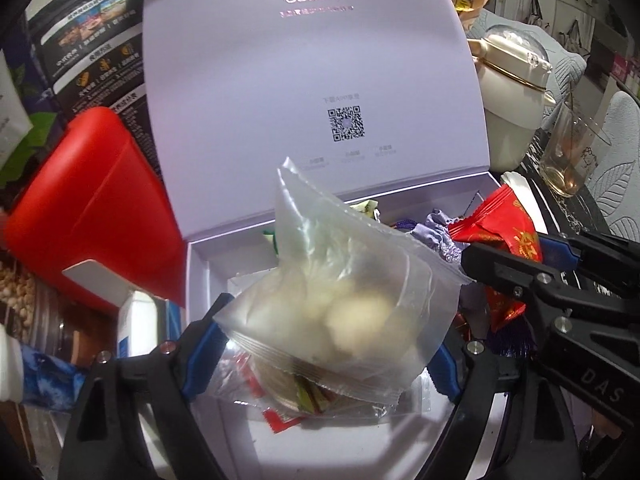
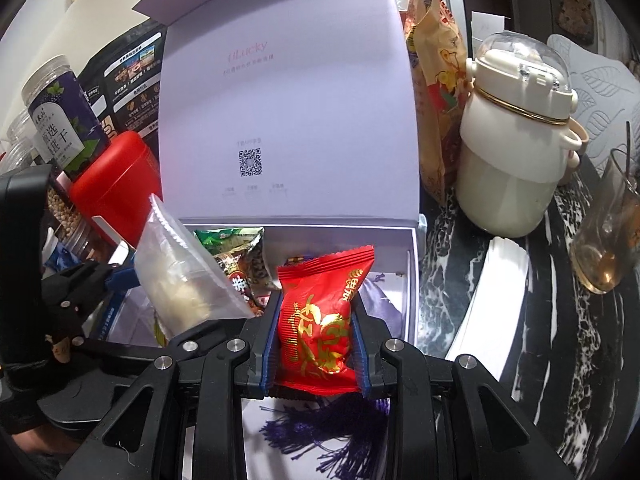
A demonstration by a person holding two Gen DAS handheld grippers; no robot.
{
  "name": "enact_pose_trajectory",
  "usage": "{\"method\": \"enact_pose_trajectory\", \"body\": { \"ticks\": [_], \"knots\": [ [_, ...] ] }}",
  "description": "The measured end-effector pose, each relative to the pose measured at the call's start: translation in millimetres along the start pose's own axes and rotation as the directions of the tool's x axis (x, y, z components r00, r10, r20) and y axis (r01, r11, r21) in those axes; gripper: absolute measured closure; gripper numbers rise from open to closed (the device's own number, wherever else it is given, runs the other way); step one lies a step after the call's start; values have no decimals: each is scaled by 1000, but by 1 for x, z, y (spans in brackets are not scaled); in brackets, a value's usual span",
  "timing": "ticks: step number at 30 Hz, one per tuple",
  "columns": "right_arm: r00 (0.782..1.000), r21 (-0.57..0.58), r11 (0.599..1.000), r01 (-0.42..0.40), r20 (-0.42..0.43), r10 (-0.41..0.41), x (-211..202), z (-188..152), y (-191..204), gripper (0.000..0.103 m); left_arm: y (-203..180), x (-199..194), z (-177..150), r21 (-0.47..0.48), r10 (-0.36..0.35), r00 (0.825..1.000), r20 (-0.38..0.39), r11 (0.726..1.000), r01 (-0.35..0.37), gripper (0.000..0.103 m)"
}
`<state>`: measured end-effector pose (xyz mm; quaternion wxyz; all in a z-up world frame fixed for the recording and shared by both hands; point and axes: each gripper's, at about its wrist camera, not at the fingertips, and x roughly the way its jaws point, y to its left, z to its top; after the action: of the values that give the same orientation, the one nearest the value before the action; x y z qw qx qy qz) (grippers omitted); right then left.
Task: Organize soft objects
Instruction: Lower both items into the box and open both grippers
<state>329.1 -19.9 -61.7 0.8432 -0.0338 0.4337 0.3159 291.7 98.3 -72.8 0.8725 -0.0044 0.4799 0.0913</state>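
Box: the pale lilac box (image 2: pixel 414 280) lies open on the dark marbled table (image 2: pixel 560 340), its lid (image 2: pixel 288 100) standing upright along the far edge.
Open room: bare floor shows at the box's near edge, under the left gripper; the far half is crowded with packets.
Left gripper (image 1: pixel 320 344): jaws spread wide; the clear bag of pale round pieces (image 1: pixel 340 288) sits between the blue pads. Whether they still press it I cannot tell from either view.
Right gripper (image 2: pixel 314 344): clenched on the red packet with gold print (image 2: pixel 320 320), over the box's right side.
In the box: one green snack packet (image 2: pixel 228 240) by the far wall, a dark printed packet (image 2: pixel 240 276) beside it, a lilac pouch (image 1: pixel 436 236), a purple tassel (image 2: pixel 320 428) at the near edge.
Left of the box: one red container (image 1: pixel 92 208) close against the left wall, one labelled jar (image 2: pixel 60 120) behind it.
Right of the box: one cream flask with clear dome (image 2: pixel 516 140), one drinking glass (image 2: pixel 608 248) near the table's right edge, and white sheets (image 2: pixel 492 300) just beside the right wall.
Behind: one orange printed bag (image 2: pixel 436 80) past the far right corner.
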Motion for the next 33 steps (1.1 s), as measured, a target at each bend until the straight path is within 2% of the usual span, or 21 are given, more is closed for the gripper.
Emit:
{"method": "enact_pose_trajectory", "body": {
  "ticks": [4, 11, 20, 22, 24, 26, 33],
  "knots": [
    [1000, -21, 1000, 2, -19, -3, 6, 4, 3, 73, -5, 1, 2, 6, 15, 1000, -13, 1000, -14, 16],
    [997, -14, 1000, 20, -78, -21, 29, 12, 4, 73, -13, 13, 6, 24, 50, 999, -15, 998, -50, 5],
    [992, -41, 998, 55, -114, -59, 39, 24, 16, 72, -8, 16, 13, 24, 32, 999, -17, 999, -31, 5],
    [992, -33, 998, 62, -107, -65, 38, 26, 18, 69, -6, 14, 15, 23, 31, 999, -12, 999, -31, 5],
    [993, -12, 998, 64, -97, -65, 34, 27, 18, 54, -7, 12, 18, 27, 24, 1000, -6, 999, -23, 5],
    [996, 7, 999, 35, -88, -34, 29, 28, 16, 46, -10, 11, 20, 36, 14, 1000, -7, 999, -13, 4],
    [996, 7, 999, 47, -74, -46, 19, 34, 23, 46, -23, 13, 23, 55, 3, 1000, -21, 999, -2, 0]
  ]
}}
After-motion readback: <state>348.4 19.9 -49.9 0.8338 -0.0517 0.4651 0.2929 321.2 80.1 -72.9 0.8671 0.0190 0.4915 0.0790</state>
